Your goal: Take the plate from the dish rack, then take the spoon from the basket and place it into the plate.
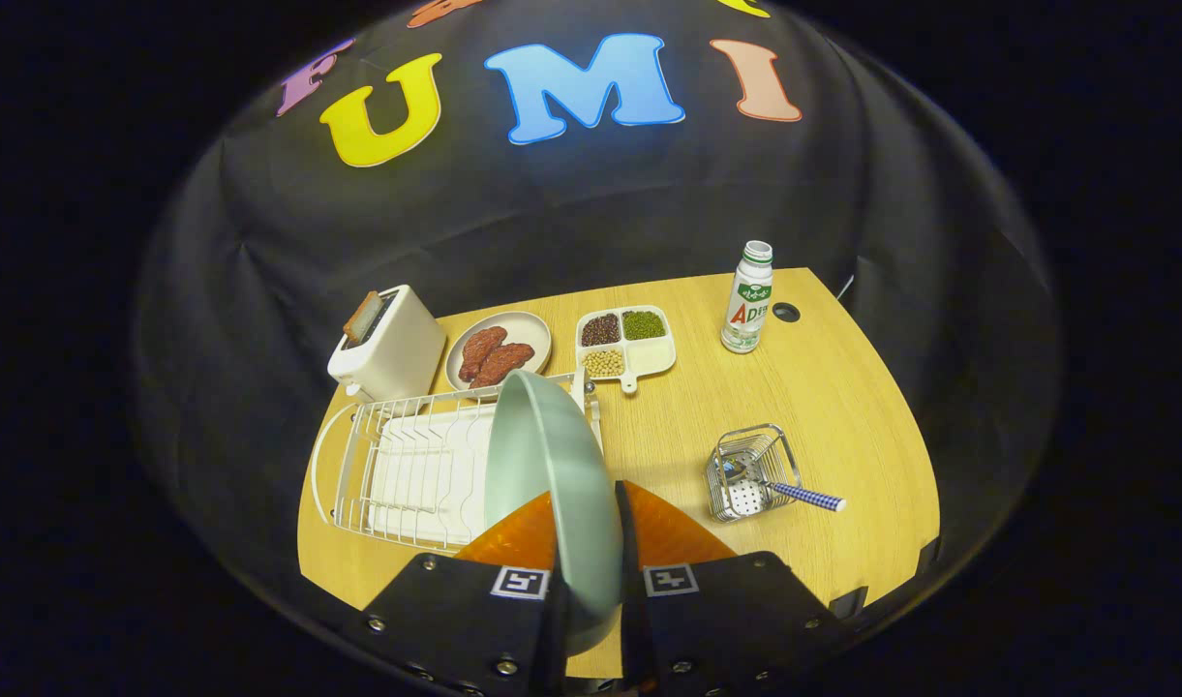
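Plate (552, 465) is out of the dish rack (407, 474) — held on edge in the gripper (588, 571), standing above the rack's right end, not yet set on the table (823, 407). Both fingers pinch the plate's rim, gap narrow, just plate-thick. Step one looks about half done. Spoon (794, 492) sits in the wire basket (745, 469), well right of the rack, handle poking out — untouched.

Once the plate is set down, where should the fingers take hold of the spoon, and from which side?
Probably by the checked handle of the spoon, which sticks out over the wire basket's rim toward the bare table; its bowl sits inside. Come from that open side, fingers across the handle. The gripper is now shut on the green plate.
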A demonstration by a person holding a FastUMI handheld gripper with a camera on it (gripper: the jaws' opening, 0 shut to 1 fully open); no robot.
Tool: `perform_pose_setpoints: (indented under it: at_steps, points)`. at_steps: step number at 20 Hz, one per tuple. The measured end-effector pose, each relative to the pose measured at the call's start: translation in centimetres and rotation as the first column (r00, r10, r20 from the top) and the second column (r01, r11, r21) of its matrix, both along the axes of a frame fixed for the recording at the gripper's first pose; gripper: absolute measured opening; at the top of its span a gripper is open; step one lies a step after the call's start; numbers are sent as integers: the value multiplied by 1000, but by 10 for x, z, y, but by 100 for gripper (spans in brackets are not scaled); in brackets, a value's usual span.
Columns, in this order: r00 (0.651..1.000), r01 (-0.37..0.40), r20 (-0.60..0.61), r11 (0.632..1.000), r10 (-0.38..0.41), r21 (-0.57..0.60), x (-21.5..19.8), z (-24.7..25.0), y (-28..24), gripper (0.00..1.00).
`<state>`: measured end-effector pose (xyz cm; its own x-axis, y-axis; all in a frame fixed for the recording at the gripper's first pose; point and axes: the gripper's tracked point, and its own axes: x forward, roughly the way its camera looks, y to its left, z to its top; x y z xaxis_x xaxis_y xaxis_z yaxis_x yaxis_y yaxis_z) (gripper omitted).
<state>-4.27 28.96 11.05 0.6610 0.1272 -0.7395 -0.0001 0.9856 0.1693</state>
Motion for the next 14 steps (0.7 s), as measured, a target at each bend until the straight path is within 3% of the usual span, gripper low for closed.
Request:
perform_pose_setpoints:
  at_steps: [4,8,14]
  points:
    - [999,-31,-9,997,31,71,-23,-8,-7,21]
    - [992,-103,-52,985,111,138,-52,-41,-12,21]
    - [985,-111,-96,955,142,276,-92,-82,-17,21]
